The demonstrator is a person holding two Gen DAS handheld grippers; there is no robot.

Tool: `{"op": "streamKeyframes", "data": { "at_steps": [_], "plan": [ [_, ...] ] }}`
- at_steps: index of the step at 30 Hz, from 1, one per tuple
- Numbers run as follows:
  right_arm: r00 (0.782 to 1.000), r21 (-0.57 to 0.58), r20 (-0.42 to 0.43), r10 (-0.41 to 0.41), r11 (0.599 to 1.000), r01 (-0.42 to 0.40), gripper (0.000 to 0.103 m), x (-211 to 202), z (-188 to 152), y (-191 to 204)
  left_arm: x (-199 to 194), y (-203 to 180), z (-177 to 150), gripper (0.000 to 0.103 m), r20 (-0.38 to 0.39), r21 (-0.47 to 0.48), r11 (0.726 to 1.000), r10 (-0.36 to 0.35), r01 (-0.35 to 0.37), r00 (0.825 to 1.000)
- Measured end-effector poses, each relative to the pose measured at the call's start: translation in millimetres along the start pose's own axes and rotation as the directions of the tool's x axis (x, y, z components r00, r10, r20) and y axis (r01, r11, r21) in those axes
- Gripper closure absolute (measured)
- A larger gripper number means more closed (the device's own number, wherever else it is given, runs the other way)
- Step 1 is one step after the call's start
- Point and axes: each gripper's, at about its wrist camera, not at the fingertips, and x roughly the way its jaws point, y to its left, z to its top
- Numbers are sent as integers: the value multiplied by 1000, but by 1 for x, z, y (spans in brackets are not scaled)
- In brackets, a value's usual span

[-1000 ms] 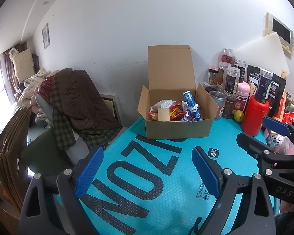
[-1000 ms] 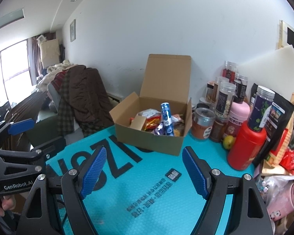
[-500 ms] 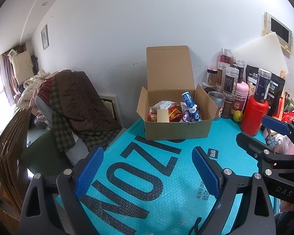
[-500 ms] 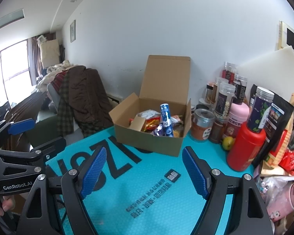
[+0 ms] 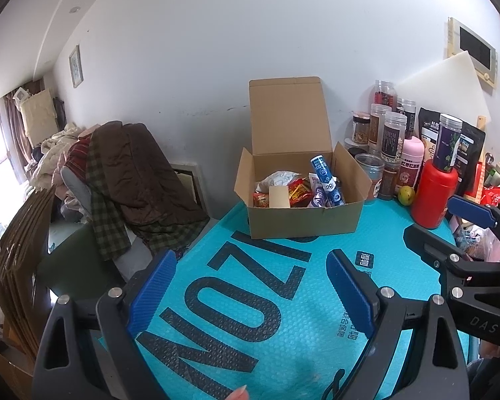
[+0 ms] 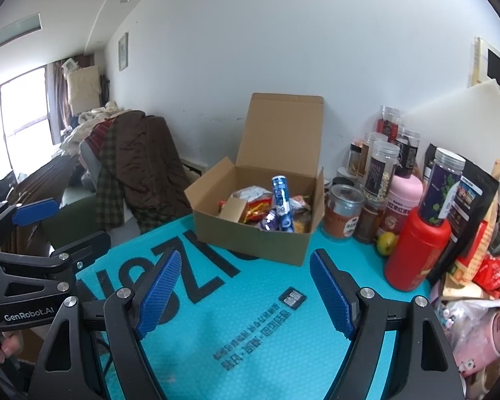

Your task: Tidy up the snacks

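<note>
An open cardboard box [image 5: 303, 223] [image 6: 250, 240] stands at the far side of a turquoise mat, its lid raised against the wall. Inside lie several snack packets: a blue tube [image 5: 326, 178] [image 6: 281, 200] leaning upright, red and yellow wrappers [image 5: 296, 191], a white bag [image 5: 278, 178] and a small tan carton [image 5: 278, 196]. My left gripper [image 5: 250, 286] hovers open over the mat, well short of the box, nothing between its blue pads. My right gripper [image 6: 246, 286] is likewise open and empty, beside the left one.
Jars [image 5: 395, 133], a pink bottle [image 5: 411, 163], a red bottle [image 5: 433, 196], a green fruit [image 5: 406, 195] and dark pouches crowd the mat's right side. A small black tag [image 6: 292, 297] lies on the mat. Clothes are piled over a chair [image 5: 130, 173] at left.
</note>
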Motion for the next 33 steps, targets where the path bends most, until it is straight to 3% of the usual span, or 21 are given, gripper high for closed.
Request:
{"op": "streamKeyframes", "data": {
  "at_steps": [33],
  "plan": [
    [1000, 13, -9, -14, 1000, 14, 22, 2, -5, -4, -2, 1, 0, 10, -18, 3, 1000, -5, 5, 1000]
  ]
}}
